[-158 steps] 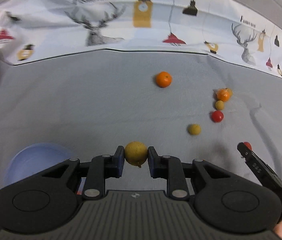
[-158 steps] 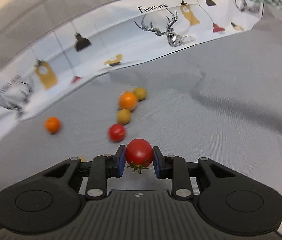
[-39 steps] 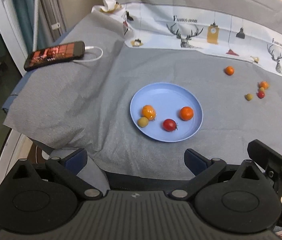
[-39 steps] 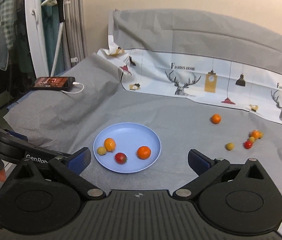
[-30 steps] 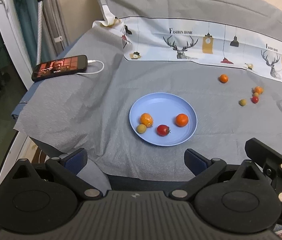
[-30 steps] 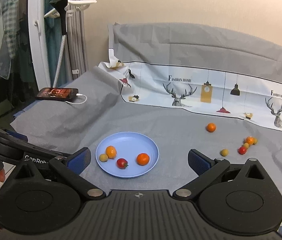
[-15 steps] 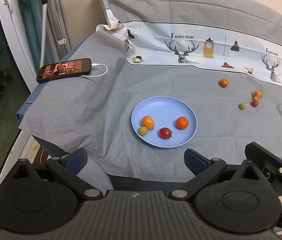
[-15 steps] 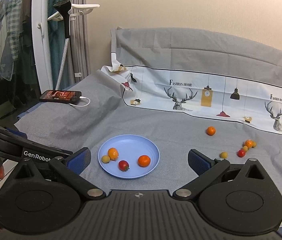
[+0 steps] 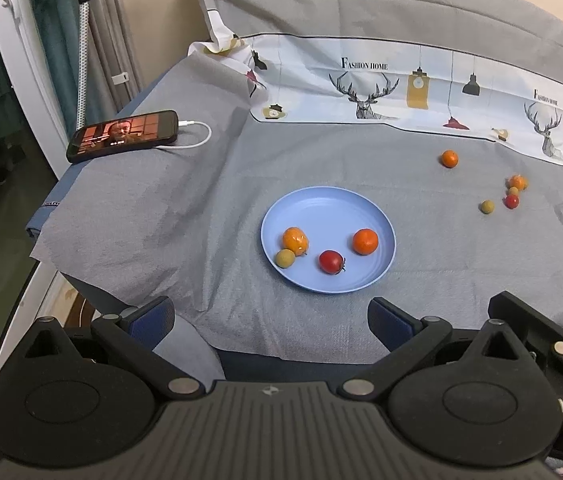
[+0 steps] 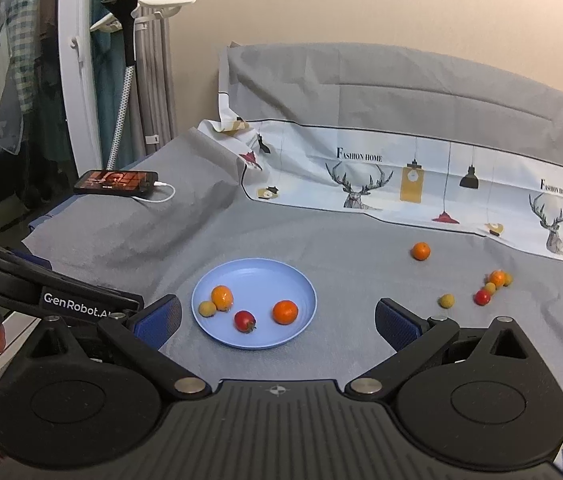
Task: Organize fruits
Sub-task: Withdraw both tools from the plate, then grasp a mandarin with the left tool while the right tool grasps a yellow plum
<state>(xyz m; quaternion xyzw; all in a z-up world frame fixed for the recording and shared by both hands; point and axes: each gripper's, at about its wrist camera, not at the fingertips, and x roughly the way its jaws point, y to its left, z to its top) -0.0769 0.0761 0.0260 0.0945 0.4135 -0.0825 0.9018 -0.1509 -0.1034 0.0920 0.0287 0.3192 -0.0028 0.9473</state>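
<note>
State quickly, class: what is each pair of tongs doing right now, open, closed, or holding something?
Left tongs: open, holding nothing.
Right tongs: open, holding nothing.

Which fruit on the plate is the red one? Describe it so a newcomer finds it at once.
Start at the round blue plate in the middle of the grey cloth. Four fruits lie in it; look to its near edge, between the small yellow-green fruit and the orange tangerine. The cherry tomato is the plate's only red fruit.
</note>
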